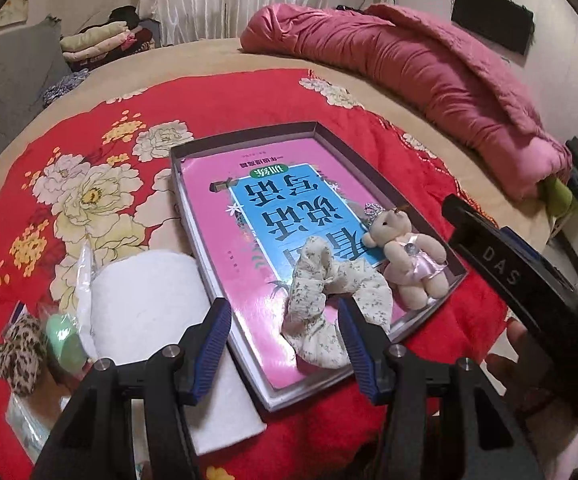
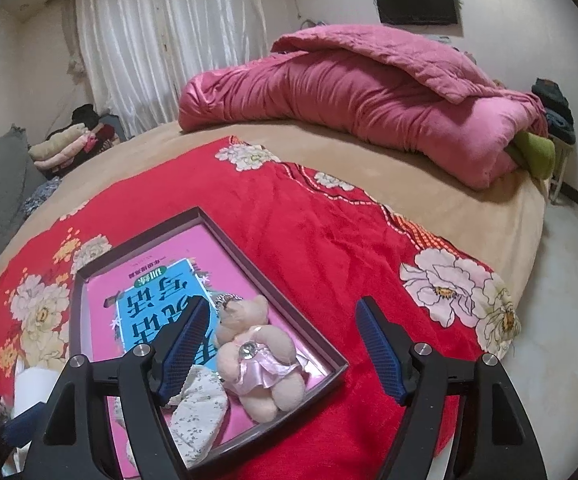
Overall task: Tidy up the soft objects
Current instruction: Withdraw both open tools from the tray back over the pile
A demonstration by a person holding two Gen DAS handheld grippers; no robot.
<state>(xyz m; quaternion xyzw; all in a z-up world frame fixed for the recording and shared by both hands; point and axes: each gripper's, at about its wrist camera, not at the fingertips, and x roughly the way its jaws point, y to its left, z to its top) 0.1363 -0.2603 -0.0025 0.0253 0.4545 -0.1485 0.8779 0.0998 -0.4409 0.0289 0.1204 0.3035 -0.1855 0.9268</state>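
The floral scrunchie (image 1: 331, 300) and the small teddy bear (image 1: 407, 254) already lie in the shallow box (image 1: 245, 134) on top of a pink book (image 1: 225, 216), while a leopard scrunchie (image 1: 17, 354) and a white towel (image 1: 149, 304) wait outside on the red blanket (image 1: 249, 96). The left gripper (image 1: 285, 330) hangs over the floral scrunchie with jaws released, gripping nothing; the right gripper (image 2: 285, 344) stands spread beside the bear, also empty. A careless move could snag the scrunchie's loose fabric on a finger and drag it back out over the low rim.

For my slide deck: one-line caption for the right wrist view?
Open right gripper hovers over a teddy bear in a shallow box.
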